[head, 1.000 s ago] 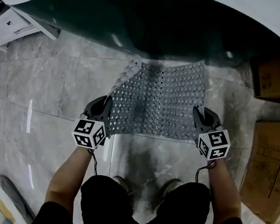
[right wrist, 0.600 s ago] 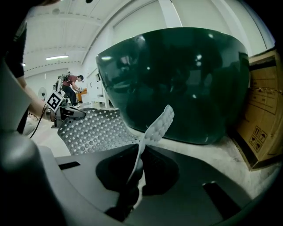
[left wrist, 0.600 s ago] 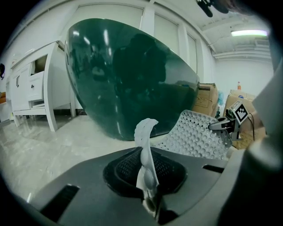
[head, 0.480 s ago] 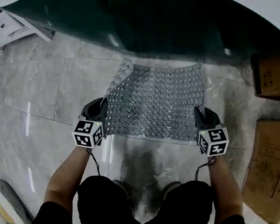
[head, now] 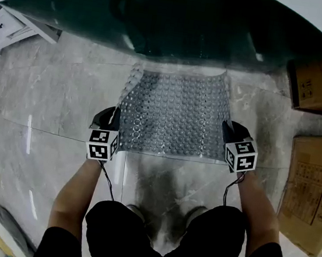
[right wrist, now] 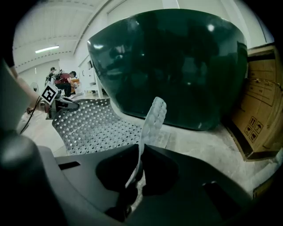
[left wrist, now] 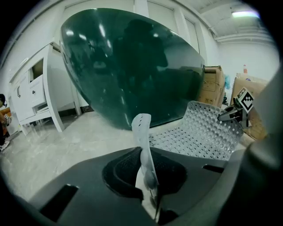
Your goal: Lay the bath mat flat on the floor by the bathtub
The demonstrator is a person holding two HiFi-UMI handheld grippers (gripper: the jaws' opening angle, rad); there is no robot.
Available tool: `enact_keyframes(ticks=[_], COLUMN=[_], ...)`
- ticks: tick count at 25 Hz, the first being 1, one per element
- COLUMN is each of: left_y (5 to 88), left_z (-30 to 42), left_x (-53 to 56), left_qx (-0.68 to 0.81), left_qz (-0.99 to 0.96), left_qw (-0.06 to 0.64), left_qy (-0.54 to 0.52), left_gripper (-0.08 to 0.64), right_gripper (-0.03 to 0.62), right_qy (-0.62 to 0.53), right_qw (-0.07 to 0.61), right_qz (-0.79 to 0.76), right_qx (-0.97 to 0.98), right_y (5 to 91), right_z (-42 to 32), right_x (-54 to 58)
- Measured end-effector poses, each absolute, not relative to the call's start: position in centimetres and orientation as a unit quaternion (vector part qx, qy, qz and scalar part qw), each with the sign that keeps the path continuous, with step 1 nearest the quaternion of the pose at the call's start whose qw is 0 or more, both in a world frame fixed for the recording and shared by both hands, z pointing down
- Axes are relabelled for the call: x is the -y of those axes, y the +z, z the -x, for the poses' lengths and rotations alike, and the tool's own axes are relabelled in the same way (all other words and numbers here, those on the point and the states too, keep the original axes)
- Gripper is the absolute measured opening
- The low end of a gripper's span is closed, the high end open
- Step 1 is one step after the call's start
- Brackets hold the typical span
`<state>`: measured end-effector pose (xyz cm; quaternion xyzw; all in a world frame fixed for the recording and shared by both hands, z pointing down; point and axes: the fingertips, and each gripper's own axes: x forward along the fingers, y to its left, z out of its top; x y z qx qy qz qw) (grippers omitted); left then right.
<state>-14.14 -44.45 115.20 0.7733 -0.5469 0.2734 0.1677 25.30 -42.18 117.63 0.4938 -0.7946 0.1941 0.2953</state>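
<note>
Your left gripper (head: 113,118) is pinched down on the near left corner of the bath mat (head: 175,112). Your right gripper (head: 228,131) is pinched on the near right corner. In each gripper view the 2 jaws are closed on a thin strip of mat edge that stands upright between them.

The mat is a translucent grey, rubbery sheet, roughly rectangular, covered in even rows of small round holes and bumps. It is spread out in front of you toward 12 o'clock. Its far edge reaches the foot of the bathtub (head: 175,21), a glossy dark green oval shell with a white rim. The mat's middle sags onto the polished grey marble floor (head: 53,99), the gripped corners rise off it, and the far left corner curls a little.

Brown cardboard boxes (head: 311,192) sit at 3 o'clock, and a white cabinet (head: 10,26) is at 10 o'clock.
</note>
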Motion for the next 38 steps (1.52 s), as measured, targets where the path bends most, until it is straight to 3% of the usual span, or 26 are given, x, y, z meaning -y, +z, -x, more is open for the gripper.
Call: enact_keyframes(ticks=[6,10,16,26,38], left_y=[116.1,115.9,115.3,113.5,109.0], left_z=[14.6,15.2,15.8,14.3,10.2], left_x=[44.5,44.5,44.7,44.6,44.0], left_qx=[0.554,0.566,0.587,0.566,0.501], left_qz=[-0.761,-0.753,-0.746,-0.77,-0.821], left_qw=[0.161,0.15,0.137,0.117,0.015], left_qy=[0.297,0.298,0.283,0.269,0.273], left_gripper=[0.031,0.031,0.041,0.04,0.017], right_gripper=[0.037,0.121,0.13,0.019,0.017], right_qy=[0.2,0.197,0.178,0.168,0.146], right_qw=[0.31,0.311,0.298,0.295,0.277], right_qz=[-0.51,-0.53,-0.542,-0.514,-0.494], right_qx=[0.777,0.764,0.765,0.787,0.811], right_y=[118.3,118.0,116.8,116.2,113.3], right_z=[-26.2,-26.9,-27.2,-25.2,-23.6], right_x=[42.2,42.6,43.1,42.9,43.0])
